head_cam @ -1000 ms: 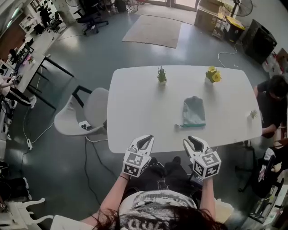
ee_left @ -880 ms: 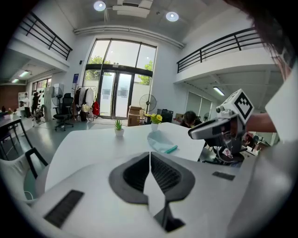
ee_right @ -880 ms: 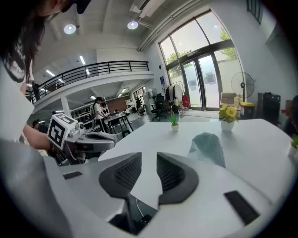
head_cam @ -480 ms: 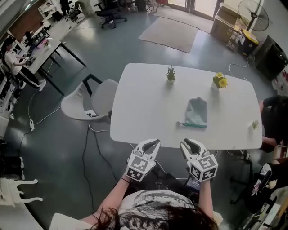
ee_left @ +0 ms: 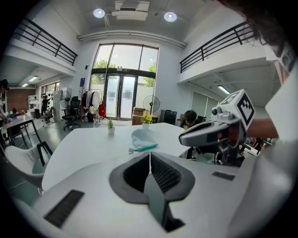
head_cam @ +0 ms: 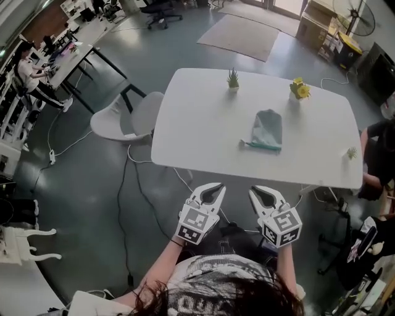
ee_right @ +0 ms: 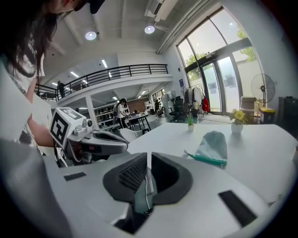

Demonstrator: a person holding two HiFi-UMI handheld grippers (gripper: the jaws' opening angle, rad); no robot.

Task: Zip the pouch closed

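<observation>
Nearest, short of the tabletop's near edge, the left gripper [head_cam: 213, 188] shows its jaws pressed together on nothing. Beside it, the right gripper [head_cam: 258, 192] has just been closing its jaws, which now meet with nothing between them. Well beyond both, the grey-green fabric pouch with a teal zip edge [head_cam: 267, 128] lies flat, right of centre on the white rounded tabletop [head_cam: 197, 123].

Daylight is flooding in through the windows [ee_left: 122, 81], and ceiling lamps [ee_left: 98, 13] are glaring white. Both gripper views are bowing at their dark, vignetted edges. My left gripper [ee_left: 150, 157] is showing soft up close; the table [head_cam: 203, 123] is glowing evenly.
</observation>
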